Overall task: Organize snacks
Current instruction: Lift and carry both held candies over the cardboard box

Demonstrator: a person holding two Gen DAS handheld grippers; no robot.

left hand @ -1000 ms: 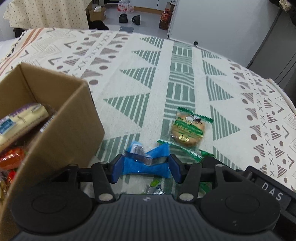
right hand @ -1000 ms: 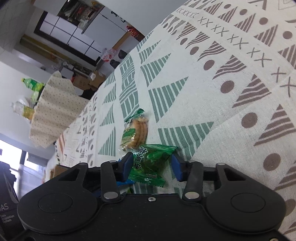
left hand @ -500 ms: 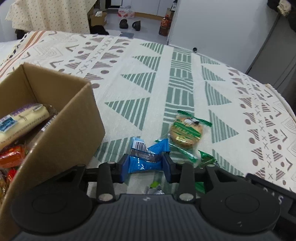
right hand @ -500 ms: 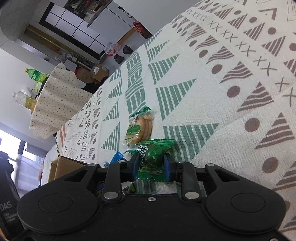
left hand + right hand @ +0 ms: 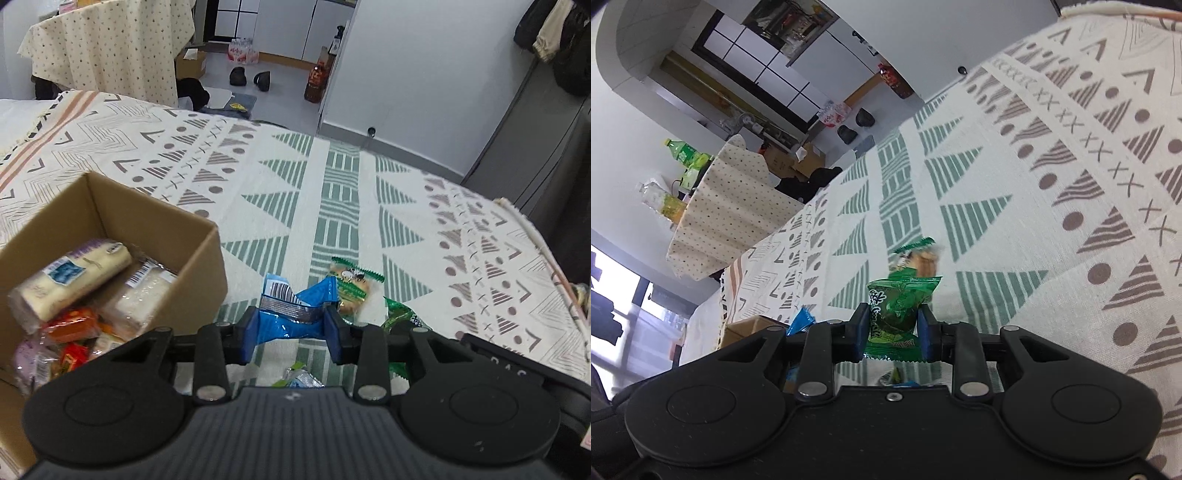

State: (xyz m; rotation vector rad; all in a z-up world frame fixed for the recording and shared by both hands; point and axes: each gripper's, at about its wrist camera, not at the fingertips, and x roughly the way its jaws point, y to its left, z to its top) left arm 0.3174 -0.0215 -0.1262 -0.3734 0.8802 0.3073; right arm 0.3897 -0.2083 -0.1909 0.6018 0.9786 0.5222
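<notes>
My left gripper [image 5: 290, 330] is shut on a crumpled blue snack packet [image 5: 291, 314], held just above the patterned cloth, to the right of a brown cardboard box [image 5: 155, 221]. The box holds several wrapped snacks, among them a pale bar [image 5: 70, 273]. My right gripper [image 5: 892, 328] is shut on a green snack packet [image 5: 899, 306], lifted off the cloth; the same green packet [image 5: 402, 317] shows at the left wrist view's right. A green-wrapped round biscuit [image 5: 352, 286] lies on the cloth beyond both grippers; it appears blurred as the biscuit [image 5: 918, 258] in the right wrist view.
A small wrapped sweet [image 5: 301, 378] lies on the cloth under the left gripper. The patterned tablecloth [image 5: 332, 192] stretches far ahead to the table's edge. Beyond are a draped table [image 5: 110, 48], shoes and a bottle on the floor, and a grey cabinet [image 5: 546, 147].
Both grippers closed on their packets and lifted them off the cloth. The left view rose, showing more of the box's inside; the right view tilted and rose too.
</notes>
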